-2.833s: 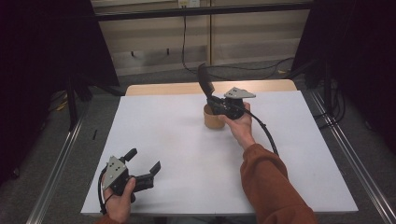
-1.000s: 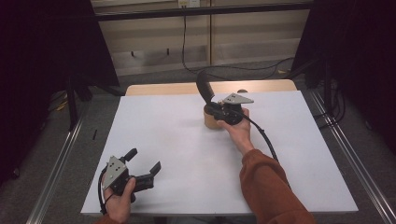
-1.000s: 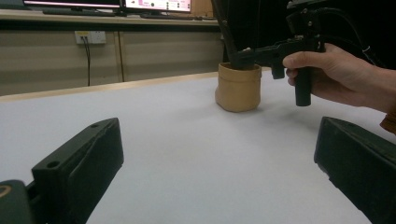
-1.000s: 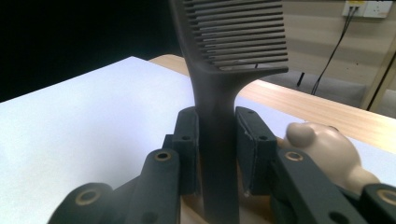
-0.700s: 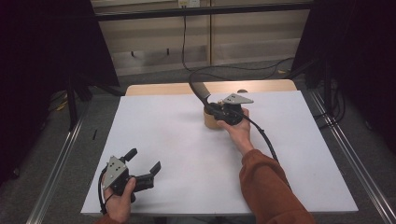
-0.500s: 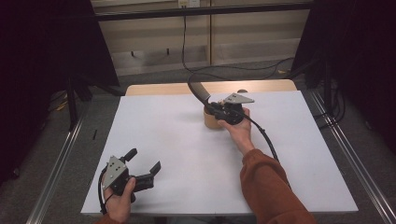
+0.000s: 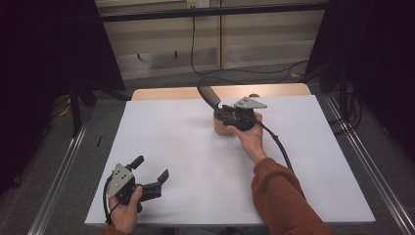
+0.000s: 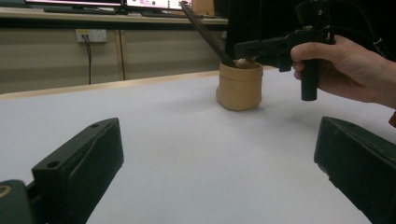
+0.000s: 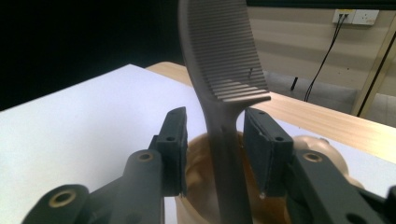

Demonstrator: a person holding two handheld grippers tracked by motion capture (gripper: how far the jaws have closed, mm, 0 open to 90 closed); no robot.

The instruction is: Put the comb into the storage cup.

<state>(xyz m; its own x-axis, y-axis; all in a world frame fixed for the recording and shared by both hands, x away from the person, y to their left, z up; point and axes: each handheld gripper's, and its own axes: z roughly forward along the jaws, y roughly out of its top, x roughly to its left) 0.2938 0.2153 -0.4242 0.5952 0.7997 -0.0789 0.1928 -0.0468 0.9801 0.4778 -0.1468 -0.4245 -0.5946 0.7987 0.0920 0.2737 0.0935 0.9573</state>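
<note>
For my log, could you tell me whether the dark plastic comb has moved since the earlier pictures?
Yes: the dark plastic comb has tilted leftward, while the tan round cup holding it stayed put.

Matt white table top [image 7: 195, 147] with a pale wooden far edge. The tan cup [image 8: 240, 86] looks smooth, faintly glossy. The dark comb [image 9: 222, 60] seems matt plastic.

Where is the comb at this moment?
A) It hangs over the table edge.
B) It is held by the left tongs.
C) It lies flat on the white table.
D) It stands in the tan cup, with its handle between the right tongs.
D: the comb rises out of the tan cup, and its handle passes between the jaws of the right tongs, which are not closed on it.
</note>
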